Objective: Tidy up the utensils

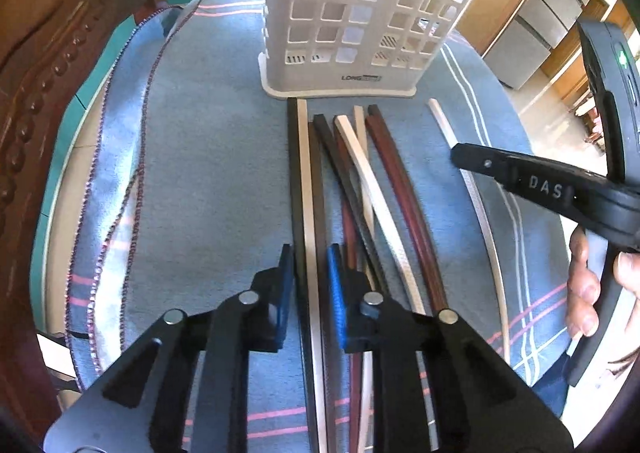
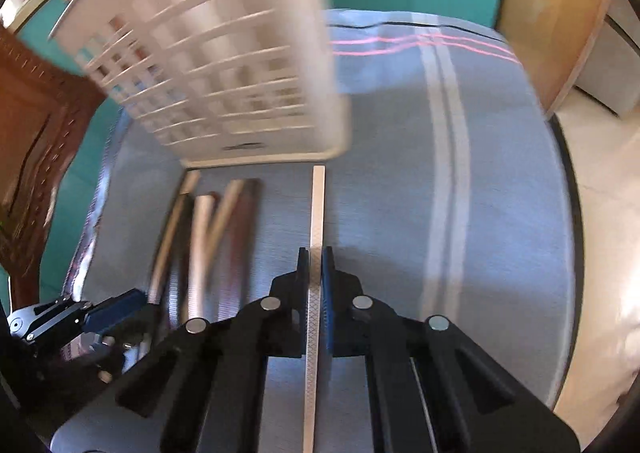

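Several chopsticks, black, dark red and pale (image 1: 360,189), lie side by side on the blue cloth in front of a white perforated utensil holder (image 1: 360,13). My left gripper (image 1: 312,273) has its blue pads around a black (image 1: 295,181) and a pale chopstick (image 1: 305,181), jaws narrow but not visibly pressing. My right gripper (image 2: 315,273) is shut on a single pale chopstick (image 2: 317,205) lying apart to the right; it shows in the left wrist view (image 1: 472,181). The holder (image 2: 224,65) is blurred in the right wrist view.
A blue striped cloth (image 1: 200,173) covers the round table. A carved wooden chair (image 1: 40,93) stands at the left. Teal wall behind. Wooden furniture (image 2: 552,21) stands at the right beyond the table edge.
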The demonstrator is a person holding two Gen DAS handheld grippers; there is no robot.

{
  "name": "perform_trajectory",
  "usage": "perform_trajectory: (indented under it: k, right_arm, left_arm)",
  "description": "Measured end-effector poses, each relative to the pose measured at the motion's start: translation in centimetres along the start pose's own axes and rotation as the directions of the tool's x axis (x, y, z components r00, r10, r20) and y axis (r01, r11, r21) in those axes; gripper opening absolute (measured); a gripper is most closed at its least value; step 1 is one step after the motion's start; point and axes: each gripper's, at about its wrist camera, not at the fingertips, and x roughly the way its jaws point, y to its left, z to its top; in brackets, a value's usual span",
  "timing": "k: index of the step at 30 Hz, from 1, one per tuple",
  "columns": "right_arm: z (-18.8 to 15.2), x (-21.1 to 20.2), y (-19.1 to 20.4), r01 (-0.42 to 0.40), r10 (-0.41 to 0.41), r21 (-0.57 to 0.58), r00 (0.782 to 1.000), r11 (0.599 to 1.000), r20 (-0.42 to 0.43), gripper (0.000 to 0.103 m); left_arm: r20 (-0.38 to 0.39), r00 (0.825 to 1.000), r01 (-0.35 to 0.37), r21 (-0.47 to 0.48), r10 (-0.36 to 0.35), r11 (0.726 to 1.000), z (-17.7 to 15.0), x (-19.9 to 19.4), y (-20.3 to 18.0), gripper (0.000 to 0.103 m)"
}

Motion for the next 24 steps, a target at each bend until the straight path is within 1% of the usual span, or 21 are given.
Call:
perform_trajectory:
  k: [1,3,5,6,8,9,10,11,12,13,15,17,20,21,22,24]
  right_arm:
    - [-0.1,-0.1,-0.8,-0.007,0.007,0.014,1.0,1.0,0.006,0.009]
    - [0.0,-0.5,-2.0,-0.015,0.014,0.038,1.0,0.999,0.013,0.015]
    - [0.3,-0.8,-3.0,-0.011,0.01,0.049,1.0,0.999,0.019,0.019]
    - [0.5,-1.0,-3.8,-0.011,0.01,0.052,1.0,0.999,0.018,0.023]
    - [0.5,-1.0,-4.2,-0.014,0.013,0.058,1.0,0.998,0.014,0.028]
    - [1.2,-0.6,-3.5,-0.013,0.012,0.057,1.0,0.998,0.012,0.029]
    - [1.3,-0.4,-3.5,-0.011,0.011,0.054,1.0,0.998,0.011,0.03]
    - [1.5,0.3,-2.7,-0.009,0.008,0.052,1.0,0.999,0.01,0.031]
    - [1.5,0.4,-2.9,-0.007,0.006,0.051,1.0,0.999,0.008,0.032]
    - [1.7,1.4,-2.5,-0.005,0.004,0.051,1.0,0.999,0.005,0.033]
    - [1.6,1.3,-2.5,-0.006,0.006,0.053,1.0,0.999,0.003,0.035]
    - [1.5,1.6,-1.4,-0.004,0.004,0.05,1.0,0.999,0.002,0.036]
    - [1.2,1.8,-1.2,0.015,-0.015,0.034,1.0,0.999,0.005,0.036]
    - [1.2,2.0,-0.9,0.025,-0.026,0.022,1.0,0.999,0.007,0.036]
    - [1.1,2.3,-0.4,0.041,-0.041,0.005,0.999,0.999,0.009,0.036]
    - [0.8,2.6,0.4,0.065,-0.065,-0.024,0.998,0.998,0.012,0.036]
  left_arm:
    - [-0.007,0.999,0.041,-0.012,-0.041,0.999,0.4,0.1,0.2,0.018]
    - [-0.008,0.996,0.087,-0.019,-0.087,0.996,-0.5,-1.1,0.9,0.013]
    - [0.014,0.993,0.114,-0.019,-0.114,0.993,-0.7,-1.7,0.5,0.012]
    - [0.026,0.993,0.113,-0.018,-0.112,0.993,-0.8,-2.1,0.8,0.012]
    - [0.058,0.994,0.09,-0.019,-0.089,0.996,-0.9,-3.0,0.7,0.012]
    - [0.066,0.994,0.089,-0.024,-0.087,0.996,-0.8,-3.1,0.7,0.012]
    - [0.071,0.995,0.075,-0.027,-0.073,0.997,-0.7,-3.1,0.6,0.012]
    - [0.076,0.996,0.041,-0.025,-0.039,0.999,-0.6,-3.1,0.6,0.012]
    - [0.08,0.997,-0.011,-0.021,0.012,1.0,-0.5,-2.8,0.3,0.012]
    - [0.076,0.997,-0.029,-0.021,0.03,0.999,-0.5,-2.8,0.3,0.013]
    - [0.05,0.997,-0.051,-0.027,0.052,0.998,-0.1,-1.8,0.1,0.016]
    - [0.039,0.996,-0.083,-0.03,0.084,0.996,0.0,-1.6,0.5,0.017]
    - [0.034,0.993,-0.111,-0.048,0.113,0.993,-0.1,-1.7,1.3,0.023]
    - [0.034,0.992,-0.12,-0.055,0.122,0.991,0.2,-1.6,1.4,0.027]
    - [0.035,0.989,-0.14,-0.06,0.142,0.988,0.4,-1.5,1.3,0.03]
    - [0.044,0.982,-0.181,-0.055,0.184,0.982,0.4,-1.3,0.9,0.033]
